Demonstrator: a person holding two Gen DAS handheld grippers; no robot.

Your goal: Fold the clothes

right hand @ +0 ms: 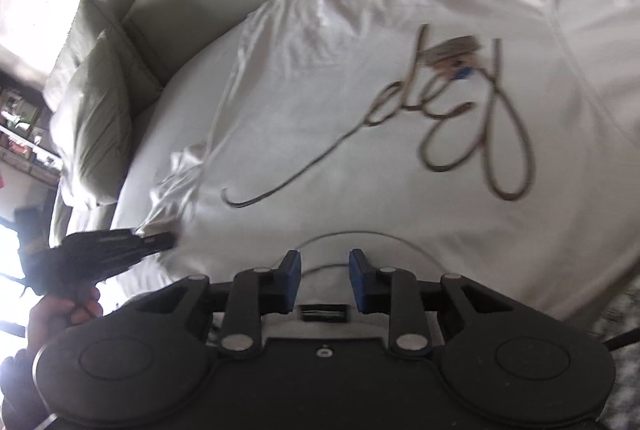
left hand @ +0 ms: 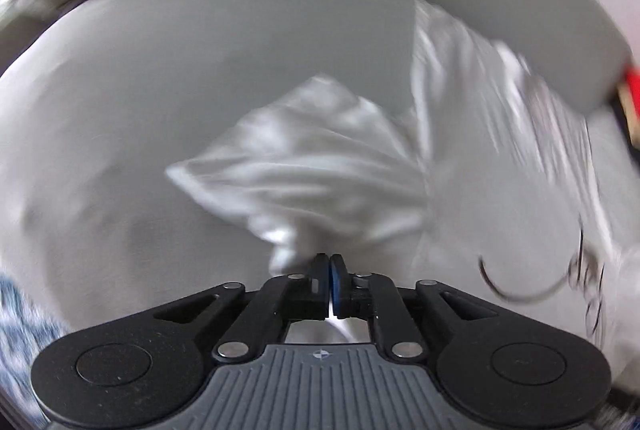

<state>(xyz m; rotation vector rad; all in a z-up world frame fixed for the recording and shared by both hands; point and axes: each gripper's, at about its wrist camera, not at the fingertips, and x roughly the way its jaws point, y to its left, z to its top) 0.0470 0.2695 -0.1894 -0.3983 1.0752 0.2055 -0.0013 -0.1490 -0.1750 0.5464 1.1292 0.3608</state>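
so the white t-shirt (right hand: 360,133) is spread across the bed (left hand: 160,109), print side up, straight ahead of the right gripper (right hand: 324,280), which hangs wide open over the collar end with nothing in it. Off to its left, the left gripper (left hand: 329,280) is pinched tight on the bunched-up sleeve (left hand: 312,157). My worry: it's only got a small wad, so a quick pull could slip it free, or drag the whole shirt crooked since nothing's pinning the other side
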